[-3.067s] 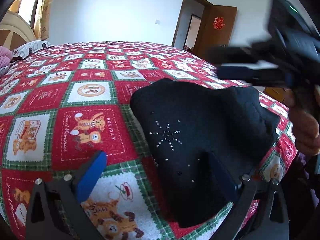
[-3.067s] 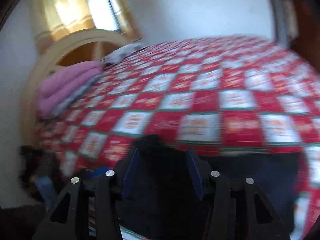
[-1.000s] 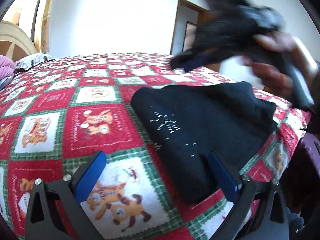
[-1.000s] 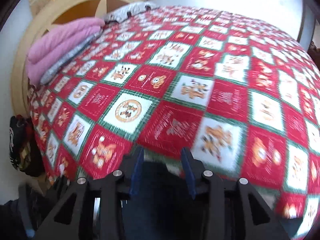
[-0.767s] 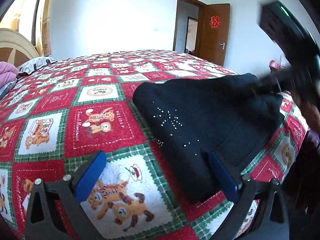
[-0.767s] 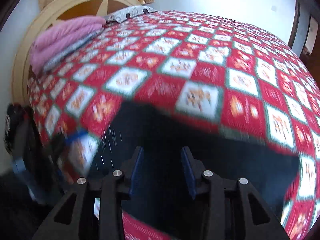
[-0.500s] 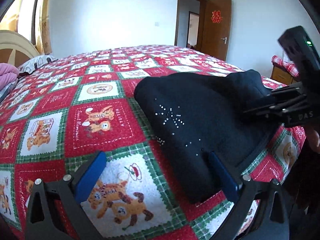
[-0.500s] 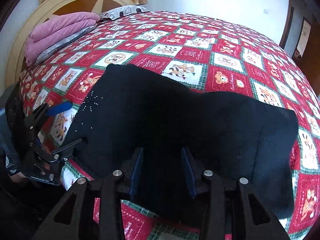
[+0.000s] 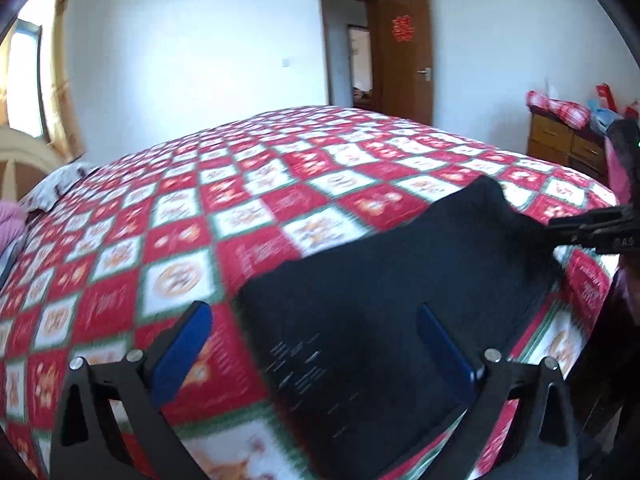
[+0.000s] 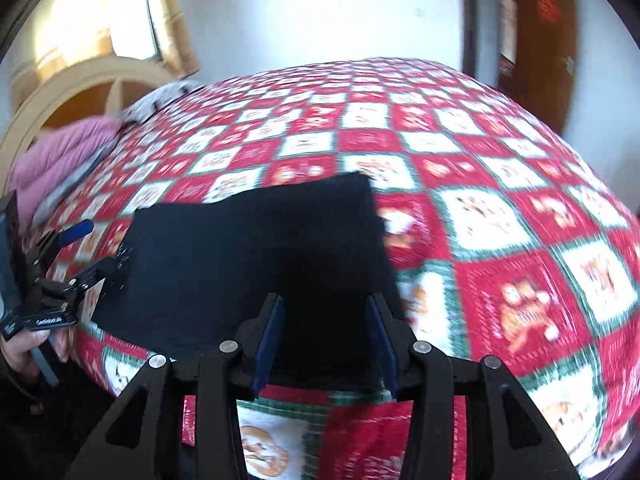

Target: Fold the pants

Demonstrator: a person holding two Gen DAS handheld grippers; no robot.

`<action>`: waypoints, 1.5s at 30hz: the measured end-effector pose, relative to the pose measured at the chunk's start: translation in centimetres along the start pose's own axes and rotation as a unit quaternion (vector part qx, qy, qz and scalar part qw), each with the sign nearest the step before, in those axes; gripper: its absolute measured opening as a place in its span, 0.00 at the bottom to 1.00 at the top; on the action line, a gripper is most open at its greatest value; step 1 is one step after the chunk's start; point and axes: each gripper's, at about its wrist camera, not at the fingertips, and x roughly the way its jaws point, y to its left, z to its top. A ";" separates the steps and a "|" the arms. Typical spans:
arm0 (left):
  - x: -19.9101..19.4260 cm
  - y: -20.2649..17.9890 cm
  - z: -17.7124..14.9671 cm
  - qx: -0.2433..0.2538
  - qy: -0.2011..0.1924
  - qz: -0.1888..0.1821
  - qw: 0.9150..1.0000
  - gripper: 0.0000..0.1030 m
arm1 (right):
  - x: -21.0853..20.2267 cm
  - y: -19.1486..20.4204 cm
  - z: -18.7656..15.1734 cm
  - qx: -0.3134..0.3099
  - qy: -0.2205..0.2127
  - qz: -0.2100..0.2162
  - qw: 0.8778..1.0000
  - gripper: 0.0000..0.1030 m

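Black pants (image 9: 384, 304) with small rhinestone dots lie folded flat near the bed's front edge; they also show in the right wrist view (image 10: 248, 252). My left gripper (image 9: 316, 332) is open and empty, low over the pants' near left corner, one finger over the quilt, one over the cloth. My right gripper (image 10: 326, 320) is open and empty, just above the pants' near right edge. The right gripper's tips (image 9: 592, 226) reach in at the pants' far right corner in the left wrist view. The left gripper (image 10: 76, 248) shows at the pants' left end in the right wrist view.
A red, white and green checked quilt (image 9: 200, 216) covers the bed. Pink folded bedding (image 10: 60, 160) and a wooden headboard (image 10: 80, 88) are at the far left. A brown door (image 9: 404, 52) and a wooden dresser (image 9: 568, 140) stand by the back wall.
Both views have swung and blurred. The left gripper has moved in over the pants' left end. The right gripper has dropped lower over the pants' right edge. Both stay open.
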 end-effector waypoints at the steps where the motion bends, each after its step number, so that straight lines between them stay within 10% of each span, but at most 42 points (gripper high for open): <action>1: 0.6 -0.6 0.5 0.007 0.002 -0.013 1.000 1.00 | 0.1 -0.6 -0.1 0.012 0.003 -0.011 1.000 0.44; 8: 6.7 -3.3 0.0 0.036 0.077 -0.025 0.996 1.00 | 2.2 -2.4 -2.0 0.041 0.044 0.000 0.998 0.44; 22: 2.7 2.3 -4.2 -0.044 0.067 -0.061 0.995 1.00 | 0.2 -3.6 -1.8 0.070 0.002 0.032 0.997 0.48; 31: 1.7 5.6 -4.8 -0.097 0.045 -0.011 0.994 1.00 | -1.0 -4.1 0.9 0.090 -0.027 0.048 0.994 0.48; 45: 3.3 3.5 -4.3 -0.104 0.049 -0.053 0.992 1.00 | 5.9 -5.8 1.5 0.111 0.033 0.106 0.988 0.49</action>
